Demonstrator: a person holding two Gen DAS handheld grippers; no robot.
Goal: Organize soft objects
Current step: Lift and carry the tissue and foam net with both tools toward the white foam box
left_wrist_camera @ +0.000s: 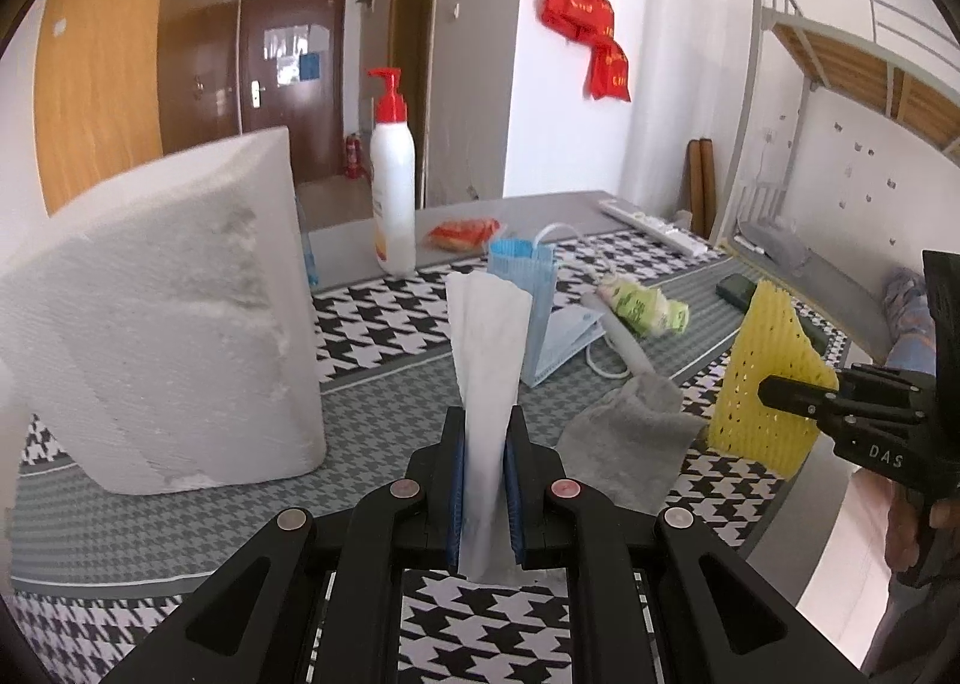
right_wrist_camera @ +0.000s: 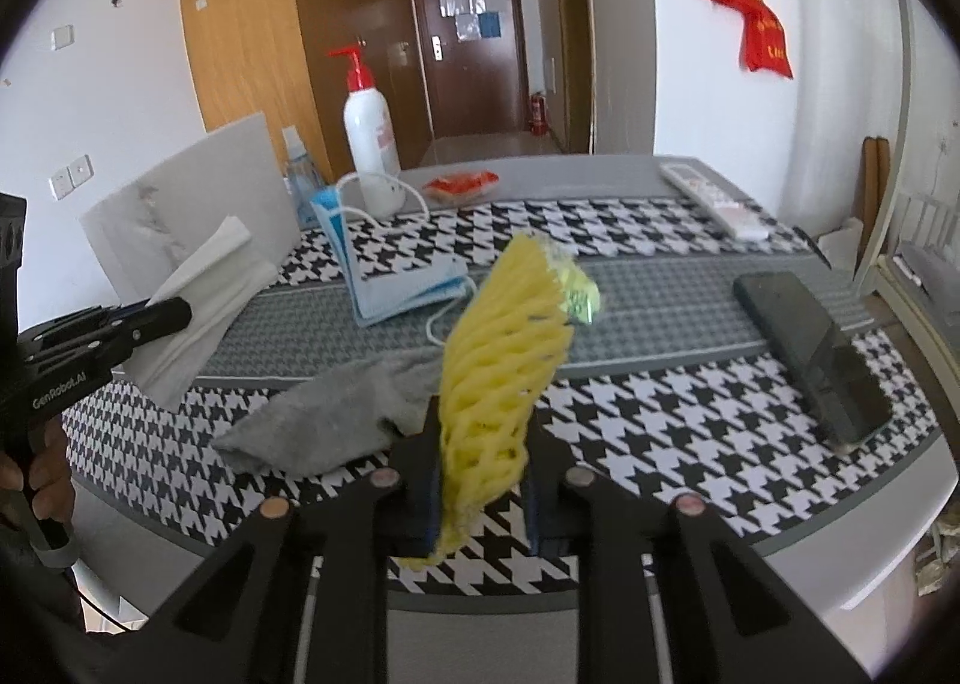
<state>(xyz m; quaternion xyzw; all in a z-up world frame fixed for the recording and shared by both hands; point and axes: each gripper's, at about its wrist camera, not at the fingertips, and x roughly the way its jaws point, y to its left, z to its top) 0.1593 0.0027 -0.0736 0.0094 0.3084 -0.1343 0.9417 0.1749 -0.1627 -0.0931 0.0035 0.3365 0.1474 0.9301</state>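
My left gripper (left_wrist_camera: 486, 432) is shut on a folded white tissue (left_wrist_camera: 486, 336), which stands upright between the blue pads above the table. In the right wrist view that gripper (right_wrist_camera: 174, 312) holds the tissue (right_wrist_camera: 198, 294) at the left. My right gripper (right_wrist_camera: 480, 444) is shut on a yellow foam fruit net (right_wrist_camera: 504, 348), lifted off the mat and tilted. The left wrist view shows the net (left_wrist_camera: 756, 348) pinched by the right gripper (left_wrist_camera: 774, 387). A grey sock (right_wrist_camera: 336, 414) lies crumpled on the mat between both grippers. A blue face mask (right_wrist_camera: 390, 276) lies further back.
A white foam block (left_wrist_camera: 162, 312) stands at the left. A red-capped pump bottle (left_wrist_camera: 393, 186), an orange packet (left_wrist_camera: 465, 233) and a green-white packet (left_wrist_camera: 642, 306) sit behind. A dark phone (right_wrist_camera: 810, 348) and a remote (right_wrist_camera: 714, 204) lie at the right of the houndstooth mat (right_wrist_camera: 660, 432).
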